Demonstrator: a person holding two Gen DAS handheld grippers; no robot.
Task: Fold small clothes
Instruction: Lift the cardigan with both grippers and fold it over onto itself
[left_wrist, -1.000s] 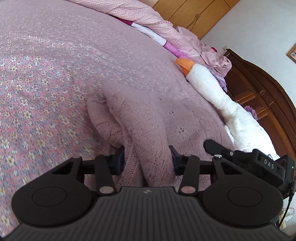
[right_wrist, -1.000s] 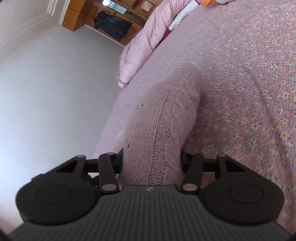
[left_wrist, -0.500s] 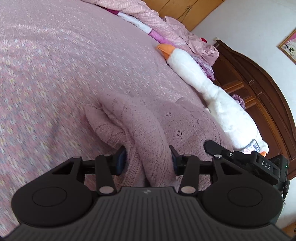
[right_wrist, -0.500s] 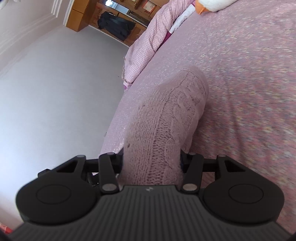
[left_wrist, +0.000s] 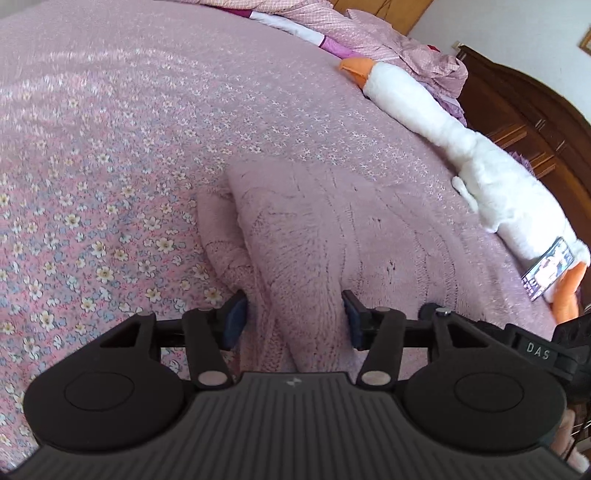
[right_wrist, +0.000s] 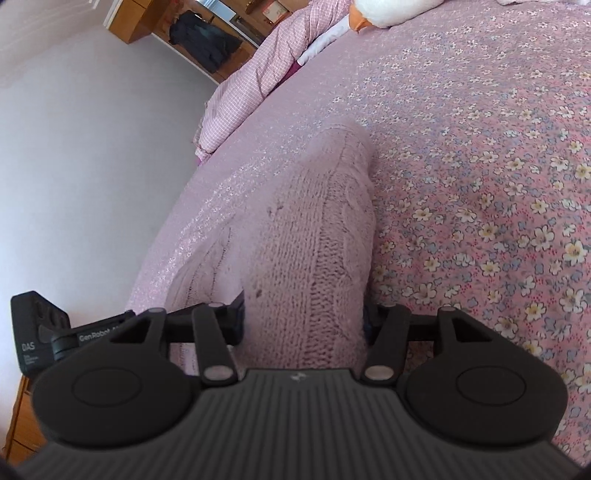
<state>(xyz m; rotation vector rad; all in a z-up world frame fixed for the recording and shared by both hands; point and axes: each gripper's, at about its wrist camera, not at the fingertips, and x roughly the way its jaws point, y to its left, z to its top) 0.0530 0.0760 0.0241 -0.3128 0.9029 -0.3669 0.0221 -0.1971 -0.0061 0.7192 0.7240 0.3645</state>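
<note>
Both grippers are gripping the pink knit sweater (left_wrist: 332, 229) on the floral bed (left_wrist: 110, 155); left gripper (left_wrist: 293, 317) jaws part-closed, pinching a bunched fold; right gripper (right_wrist: 304, 319) jaws clamping a thick knit roll; compared with a second ago the far body is lying flatter and wider, so the fold is probably being laid down; bed edge is sitting close on the right gripper's left; plush goose (left_wrist: 461, 147) is crowding the far side; open bedspread elsewhere.

Bright soft daylight, glare on the bedspread (left_wrist: 155, 81), fisheye-bent edges — mild blur.
</note>
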